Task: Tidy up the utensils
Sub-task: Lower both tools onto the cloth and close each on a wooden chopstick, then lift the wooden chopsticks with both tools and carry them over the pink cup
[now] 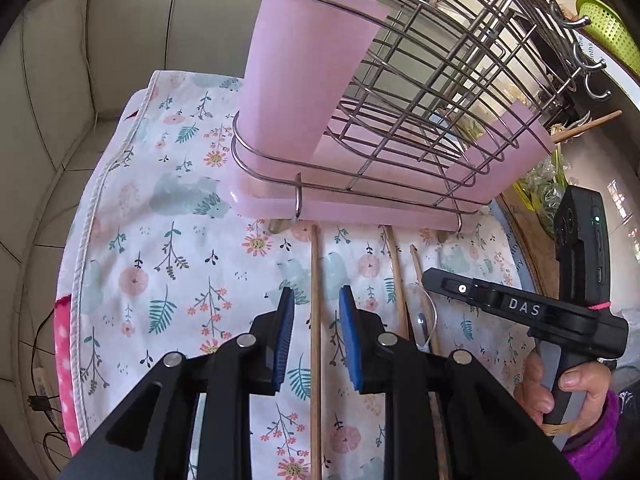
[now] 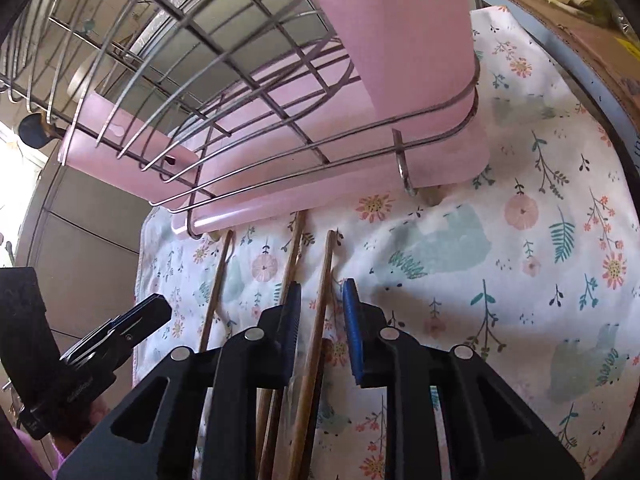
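Observation:
Several wooden chopsticks lie on a floral cloth (image 1: 168, 240) in front of a wire drying rack (image 1: 420, 120) on a pink tray (image 1: 360, 208), which holds a tall pink utensil cup (image 1: 296, 80). My left gripper (image 1: 316, 308) is open above the cloth, its jaws either side of one chopstick (image 1: 315, 320) without touching it. Two more chopsticks (image 1: 396, 268) and a clear spoon (image 1: 424, 320) lie to its right. My right gripper (image 2: 322, 304) is open, its jaws astride a chopstick (image 2: 320, 320); other chopsticks (image 2: 216, 300) lie to its left.
The right hand and its gripper body (image 1: 560, 312) sit at the right of the left wrist view. A green basket (image 1: 608, 28) and hooks (image 1: 596, 80) hang behind the rack. A cardboard box (image 2: 580, 20) borders the cloth. Cables (image 1: 44, 400) lie on the floor at left.

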The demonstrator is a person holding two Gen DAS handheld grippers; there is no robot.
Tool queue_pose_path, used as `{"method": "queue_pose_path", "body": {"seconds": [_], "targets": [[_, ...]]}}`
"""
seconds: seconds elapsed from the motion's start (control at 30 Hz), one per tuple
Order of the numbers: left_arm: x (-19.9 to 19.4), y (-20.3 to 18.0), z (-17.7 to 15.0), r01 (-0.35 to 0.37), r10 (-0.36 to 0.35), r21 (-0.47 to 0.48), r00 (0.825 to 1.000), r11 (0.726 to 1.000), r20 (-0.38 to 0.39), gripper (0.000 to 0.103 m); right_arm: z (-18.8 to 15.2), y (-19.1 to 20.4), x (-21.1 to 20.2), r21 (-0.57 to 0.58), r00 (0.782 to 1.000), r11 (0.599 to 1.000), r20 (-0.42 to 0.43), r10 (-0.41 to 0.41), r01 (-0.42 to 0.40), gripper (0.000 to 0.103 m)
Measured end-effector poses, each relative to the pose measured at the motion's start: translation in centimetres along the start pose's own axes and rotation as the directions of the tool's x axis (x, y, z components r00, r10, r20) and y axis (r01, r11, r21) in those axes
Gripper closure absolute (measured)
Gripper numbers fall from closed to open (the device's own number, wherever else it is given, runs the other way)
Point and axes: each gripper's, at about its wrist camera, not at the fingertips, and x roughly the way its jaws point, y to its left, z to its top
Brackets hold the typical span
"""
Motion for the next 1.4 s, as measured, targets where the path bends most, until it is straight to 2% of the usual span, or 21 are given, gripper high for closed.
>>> {"method": "queue_pose_path", "body": {"seconds": [0.03, 0.1, 0.2, 0.37, 0.57, 0.8, 0.87, 0.93, 0.97, 1.2, 1.4], "targets": [[0.2, 0.1, 0.1, -0.001, 0.001, -0.001, 1.0, 1.0, -0.003, 0.081, 0.1, 0.0, 0.5, 0.004, 1.0, 1.0, -0.005, -0.007, 0.007, 0.092], [0.4, 0.2, 0.2, -0.003, 0.003, -0.001, 1.0, 1.0, -0.008, 0.081, 0.0, 0.0, 1.0, 0.015, 1.0, 1.0, -0.01, 0.0, 0.0, 0.096], [0.5, 0.0, 0.3, -0.001, 0.001, 0.008, 1.0, 1.0, -0.016, 0.081, 0.0, 0.1, 0.9, 0.009, 1.0, 1.0, 0.013, -0.011, 0.011, 0.097], [1.4, -1.0, 0.9, 0.012, -0.01, 0.045, 0.998, 0.999, -0.06, 0.081, -0.6, -1.5, -1.6, 0.02, 0.999, 1.0, 0.049, -0.019, 0.018, 0.097], [3.9, -2.3, 1.7, -0.046, 0.06, 0.099, 0.988, 0.994, -0.141, 0.081, -1.3, -3.6, -3.0, 0.029, 0.995, 0.997, 0.068, -0.079, 0.077, 0.098], [6.4, -3.1, 2.2, -0.106, 0.125, 0.099, 0.969, 0.989, -0.212, 0.084, -1.9, -5.0, -2.9, 0.041, 0.996, 0.997, 0.061, -0.067, 0.064, 0.098], [6.7, -3.3, 2.2, -0.126, 0.146, 0.106, 0.967, 0.986, -0.21, 0.087, -1.8, -5.0, -2.9, 0.037, 0.996, 0.998, 0.06, -0.061, 0.059, 0.098], [6.9, -3.5, 2.3, -0.154, 0.176, 0.118, 0.964, 0.981, -0.201, 0.097, -1.8, -5.1, -2.9, 0.03, 0.997, 0.998, 0.055, -0.057, 0.055, 0.098], [7.0, -3.5, 2.3, -0.156, 0.178, 0.119, 0.964, 0.981, -0.199, 0.098, -1.7, -5.1, -2.8, 0.028, 0.997, 0.998, 0.056, -0.059, 0.058, 0.098], [4.2, -2.5, 1.8, -0.103, 0.112, 0.067, 0.982, 0.992, -0.155, 0.098, -1.8, -4.7, -3.1, 0.031, 0.996, 0.998, 0.075, -0.053, 0.051, 0.098], [0.3, -2.0, 1.2, -0.057, 0.06, 0.048, 0.996, 0.997, -0.058, 0.098, -1.9, -4.7, -5.4, 0.036, 0.991, 0.999, 0.124, -0.044, 0.04, 0.098]]}}
